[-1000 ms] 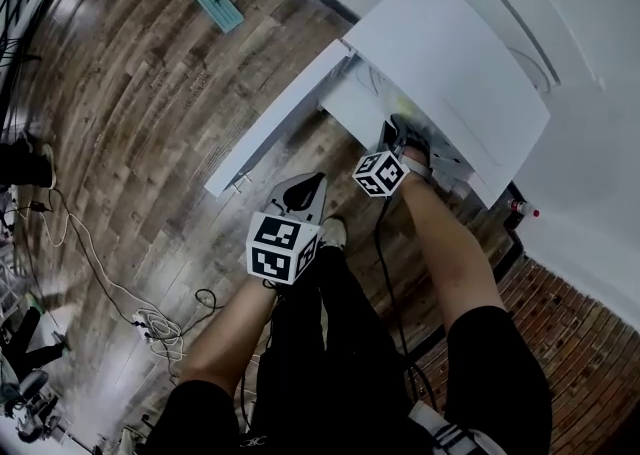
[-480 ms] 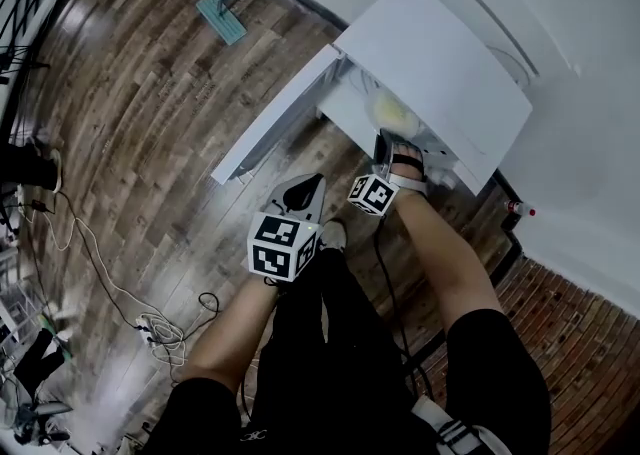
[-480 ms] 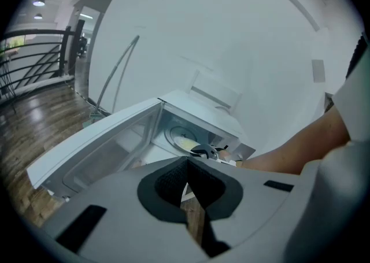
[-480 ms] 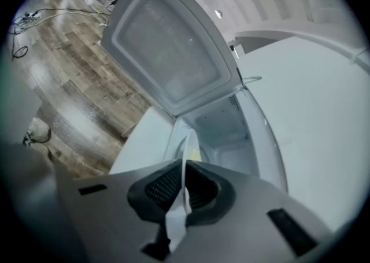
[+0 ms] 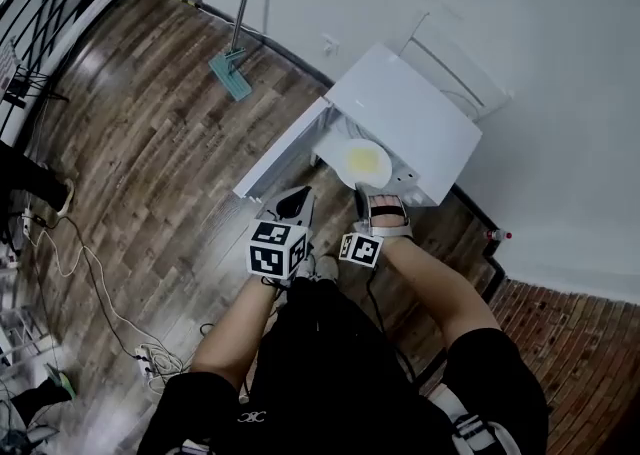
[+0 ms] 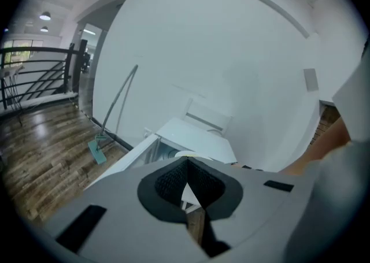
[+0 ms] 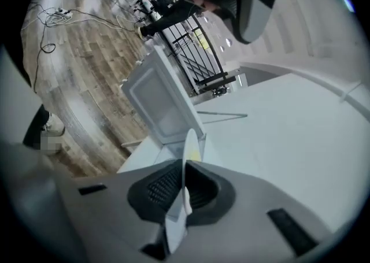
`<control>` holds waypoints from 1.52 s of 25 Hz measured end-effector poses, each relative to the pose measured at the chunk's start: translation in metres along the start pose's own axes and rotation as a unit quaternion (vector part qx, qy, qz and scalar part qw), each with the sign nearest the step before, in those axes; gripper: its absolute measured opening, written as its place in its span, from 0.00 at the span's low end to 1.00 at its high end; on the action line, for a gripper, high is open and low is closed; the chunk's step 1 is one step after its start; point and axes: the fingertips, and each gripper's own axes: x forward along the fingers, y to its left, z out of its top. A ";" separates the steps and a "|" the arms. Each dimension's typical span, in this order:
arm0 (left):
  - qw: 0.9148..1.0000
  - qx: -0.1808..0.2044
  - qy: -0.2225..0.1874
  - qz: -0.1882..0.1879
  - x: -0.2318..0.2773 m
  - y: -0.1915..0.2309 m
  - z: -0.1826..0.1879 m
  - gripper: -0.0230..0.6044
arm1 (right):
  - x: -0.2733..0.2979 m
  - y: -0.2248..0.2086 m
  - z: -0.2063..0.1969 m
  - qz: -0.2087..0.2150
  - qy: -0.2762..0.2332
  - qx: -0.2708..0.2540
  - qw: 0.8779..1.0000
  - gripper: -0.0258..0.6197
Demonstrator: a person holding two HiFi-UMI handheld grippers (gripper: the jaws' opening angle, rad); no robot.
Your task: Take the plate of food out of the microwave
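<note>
One plate of food (image 5: 362,163) clamped in right hand-held gripper (image 5: 366,195); left hand-held gripper (image 5: 297,203) closed, empty; one microwave (image 5: 410,123).

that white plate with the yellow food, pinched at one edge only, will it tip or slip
Probably stiff: the plate shows no bend though the right gripper clamps only its near rim. Held at one edge, it likely wants to droop at the far side, and the yellow food could slide if it tilts. The thin, smooth rim looks slippery.
</note>
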 end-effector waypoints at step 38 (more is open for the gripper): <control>0.979 0.145 -0.109 -0.094 -0.029 -0.119 0.145 0.02 | -0.112 -0.273 -0.048 -0.202 0.035 0.041 0.978 0.08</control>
